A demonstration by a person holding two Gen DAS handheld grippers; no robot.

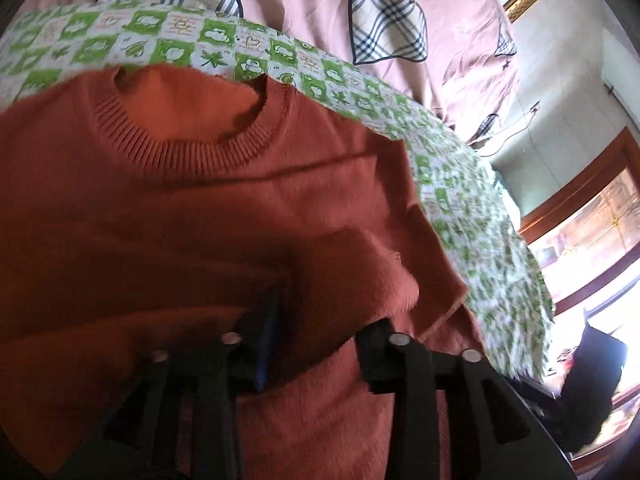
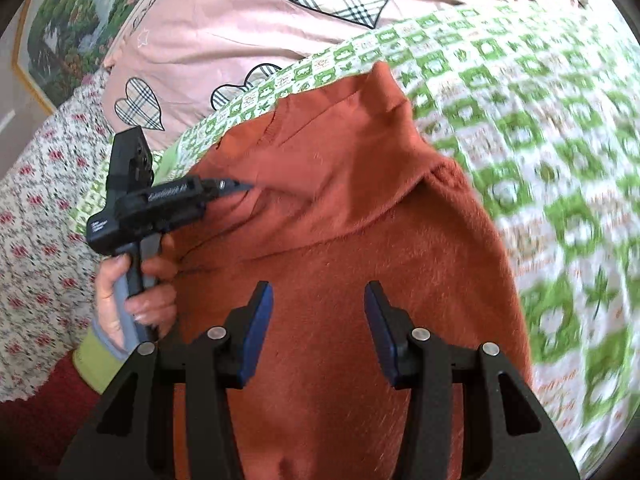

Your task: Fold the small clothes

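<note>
An orange knit sweater lies on a green-and-white patterned cloth, its ribbed neckline toward the far side. In the left wrist view a fold of the sweater bulges up between my left gripper's fingers and hides the right pad; the blue left pad shows. In the right wrist view my right gripper is open just above the sweater, blue pads apart with nothing between them. The left gripper shows there too, hand-held, its tips pinched on the sweater's left part.
The patterned cloth lies over a pink quilt with plaid hearts. A floral bedsheet is at the left. A framed picture hangs behind. A window and dark furniture are at the right of the left wrist view.
</note>
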